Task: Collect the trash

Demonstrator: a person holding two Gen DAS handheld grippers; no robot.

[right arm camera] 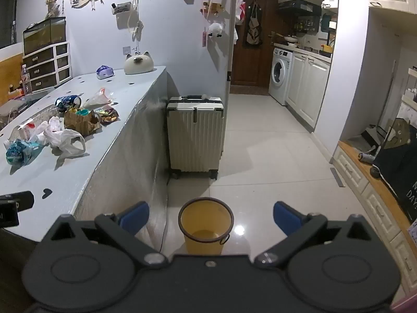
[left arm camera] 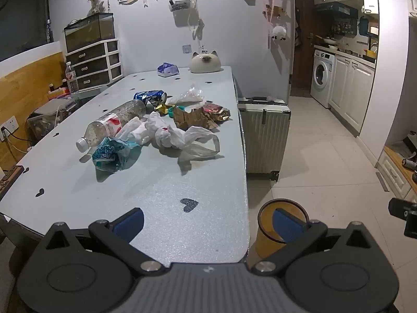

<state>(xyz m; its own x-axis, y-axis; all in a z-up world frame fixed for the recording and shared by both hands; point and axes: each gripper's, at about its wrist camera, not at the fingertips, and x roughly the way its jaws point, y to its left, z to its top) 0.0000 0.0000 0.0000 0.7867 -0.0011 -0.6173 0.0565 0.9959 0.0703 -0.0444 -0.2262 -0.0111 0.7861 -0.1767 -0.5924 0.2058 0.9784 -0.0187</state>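
Both claws gape wide and hold nothing — the left gripper (left arm camera: pixel 208 224) over the table (left arm camera: pixel 156 195) edge, the right gripper (right arm camera: pixel 211 219) above the yellow bin (right arm camera: pixel 206 224) beside that table; the trash pile (left arm camera: pixel 151 127) lies mid-table, well apart from both

Left gripper (left arm camera: pixel 208 225) wide open, empty, over table (left arm camera: pixel 156 195) edge. Ahead: plastic bottle (left arm camera: pixel 112 125), white bag (left arm camera: pixel 177 137), crushed can (left arm camera: pixel 151 97), possibly torn cardboard (left arm camera: pixel 192 118). Yellow bin (left arm camera: pixel 271 237) behind right finger.
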